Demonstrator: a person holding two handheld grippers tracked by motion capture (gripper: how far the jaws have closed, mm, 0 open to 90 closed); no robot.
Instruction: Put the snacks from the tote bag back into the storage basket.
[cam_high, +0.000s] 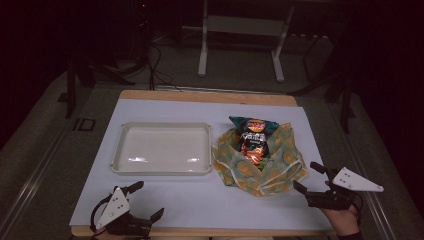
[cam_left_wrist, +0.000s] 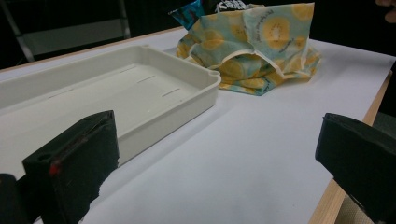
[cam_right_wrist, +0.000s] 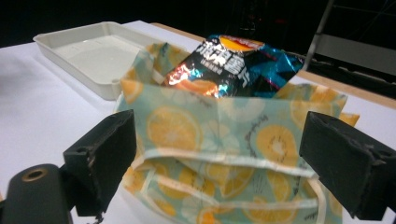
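Snack bag (cam_high: 254, 140) sits in fruit-print cloth bag (cam_high: 260, 167), beside empty white tray (cam_high: 162, 148). Left gripper (cam_high: 145, 202), right gripper (cam_high: 307, 177) both gape, holding nothing. Nothing moved yet, seemingly.

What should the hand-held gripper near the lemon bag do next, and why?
Probably ease the right hand-held gripper forward onto the near rim of the bag. Its jaws stand open, facing that rim, holding nothing, and the chip packet sticks out of the bag's top. The tray beside it lies empty.
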